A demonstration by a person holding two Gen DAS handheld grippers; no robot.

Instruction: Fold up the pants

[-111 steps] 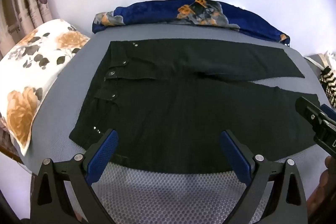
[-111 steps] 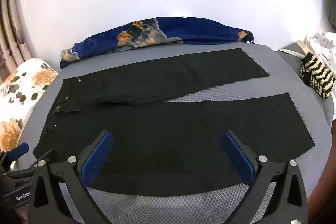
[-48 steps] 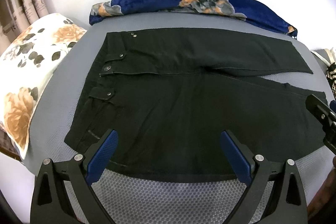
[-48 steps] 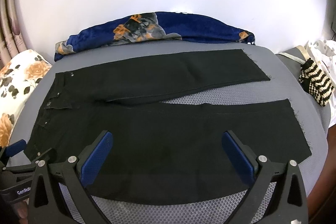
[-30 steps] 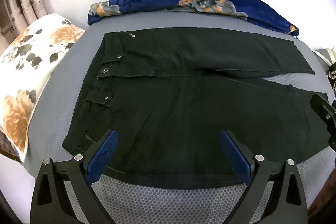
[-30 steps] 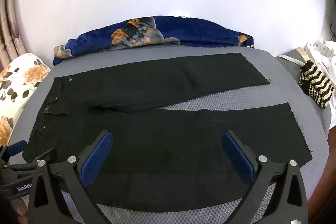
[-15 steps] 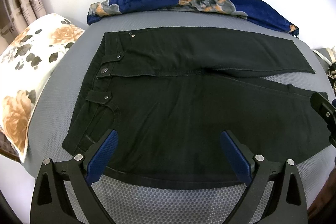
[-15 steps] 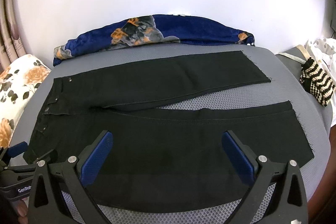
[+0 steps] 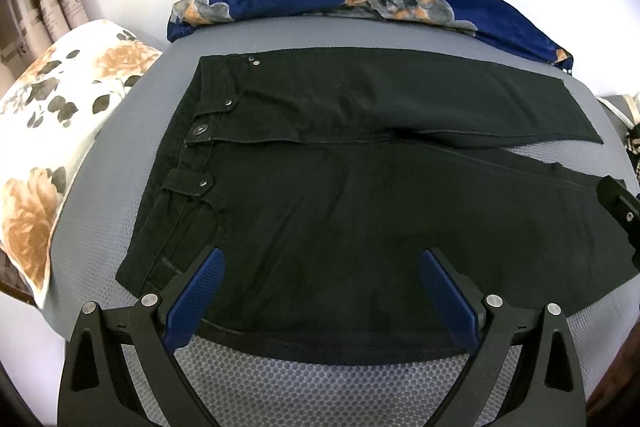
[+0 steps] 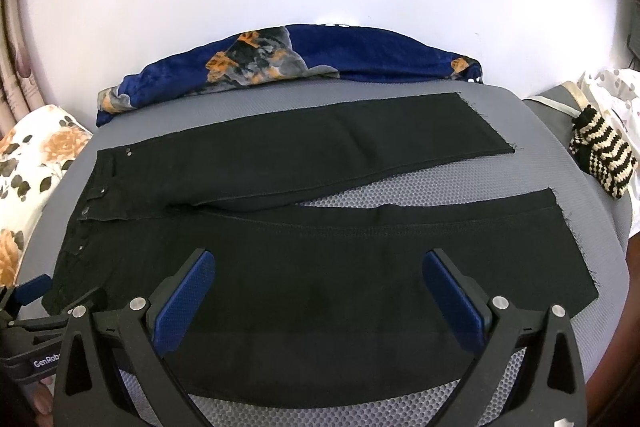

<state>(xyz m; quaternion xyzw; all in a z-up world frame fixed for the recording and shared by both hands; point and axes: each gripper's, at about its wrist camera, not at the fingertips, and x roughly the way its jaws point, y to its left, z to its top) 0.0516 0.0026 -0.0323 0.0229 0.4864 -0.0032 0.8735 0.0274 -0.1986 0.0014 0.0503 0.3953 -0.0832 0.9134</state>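
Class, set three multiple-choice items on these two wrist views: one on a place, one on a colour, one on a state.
1. Where does the floral pillow lie relative to the black pants?
A. beyond the waistband end
B. beyond the leg hems
C. on top of them

2. What colour are the pads on the left gripper fingers?
A. red
B. blue
C. white

3. How do the pants' two legs lie?
A. stacked
B. spread apart, flat
C. rolled up

Key: 1 A, the pillow borders the buttoned waist. 2 B, the pads show blue. 3 B, grey mattress shows between the legs.
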